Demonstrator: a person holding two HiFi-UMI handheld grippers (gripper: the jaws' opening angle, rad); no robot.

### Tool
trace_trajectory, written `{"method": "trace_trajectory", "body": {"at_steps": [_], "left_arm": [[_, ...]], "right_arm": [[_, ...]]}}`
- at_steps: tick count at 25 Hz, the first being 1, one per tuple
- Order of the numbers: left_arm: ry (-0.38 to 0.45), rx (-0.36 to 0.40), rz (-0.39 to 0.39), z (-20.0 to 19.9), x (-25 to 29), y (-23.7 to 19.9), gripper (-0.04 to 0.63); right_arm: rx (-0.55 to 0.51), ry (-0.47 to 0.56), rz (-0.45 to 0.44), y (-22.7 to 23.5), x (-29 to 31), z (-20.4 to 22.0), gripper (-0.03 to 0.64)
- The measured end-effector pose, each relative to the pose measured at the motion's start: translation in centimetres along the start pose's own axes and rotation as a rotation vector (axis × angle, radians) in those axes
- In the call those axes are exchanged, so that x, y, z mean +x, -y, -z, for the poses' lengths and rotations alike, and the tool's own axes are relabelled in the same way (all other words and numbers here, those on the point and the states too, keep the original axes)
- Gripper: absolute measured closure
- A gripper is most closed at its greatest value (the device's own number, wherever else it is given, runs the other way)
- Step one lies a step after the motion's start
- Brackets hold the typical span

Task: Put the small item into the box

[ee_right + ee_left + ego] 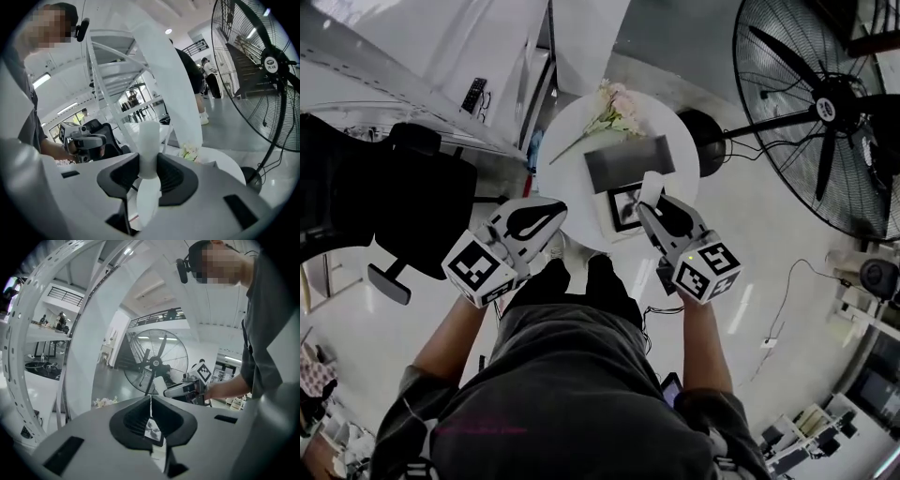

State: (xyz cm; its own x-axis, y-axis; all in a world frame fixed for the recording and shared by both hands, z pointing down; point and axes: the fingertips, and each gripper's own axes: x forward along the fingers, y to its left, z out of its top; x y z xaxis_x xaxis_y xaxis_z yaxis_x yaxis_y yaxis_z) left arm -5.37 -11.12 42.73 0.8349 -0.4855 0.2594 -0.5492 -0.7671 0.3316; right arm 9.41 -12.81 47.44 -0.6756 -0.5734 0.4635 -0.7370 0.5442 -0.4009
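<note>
My right gripper (654,208) is shut on a small white tube-shaped item (150,140), which stands upright between the jaws and pokes out past them (651,186). It hovers over the near right part of the round white table (567,150), just right of the box (628,161), which shows a grey panel and a picture panel (625,206) below it. My left gripper (551,217) hangs at the table's near left edge. Its jaws (151,416) are closed on a thin small card (153,430) with a black-and-white picture.
A bunch of pale flowers (614,111) lies at the back of the table. A large standing fan (825,103) is at the right and a black office chair (422,206) at the left. Cables run across the pale floor on the right.
</note>
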Motion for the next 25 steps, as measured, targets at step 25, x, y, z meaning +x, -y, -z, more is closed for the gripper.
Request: {"method": "trace_trajectory", "body": {"at_steps": [25], "left_arm": [[0.017, -0.179, -0.276, 4.8, 4.7, -3.8, 0.571]], "right_arm": [[-0.205, -0.426, -0.239, 11.0, 12.5, 7.6, 0.491]]}}
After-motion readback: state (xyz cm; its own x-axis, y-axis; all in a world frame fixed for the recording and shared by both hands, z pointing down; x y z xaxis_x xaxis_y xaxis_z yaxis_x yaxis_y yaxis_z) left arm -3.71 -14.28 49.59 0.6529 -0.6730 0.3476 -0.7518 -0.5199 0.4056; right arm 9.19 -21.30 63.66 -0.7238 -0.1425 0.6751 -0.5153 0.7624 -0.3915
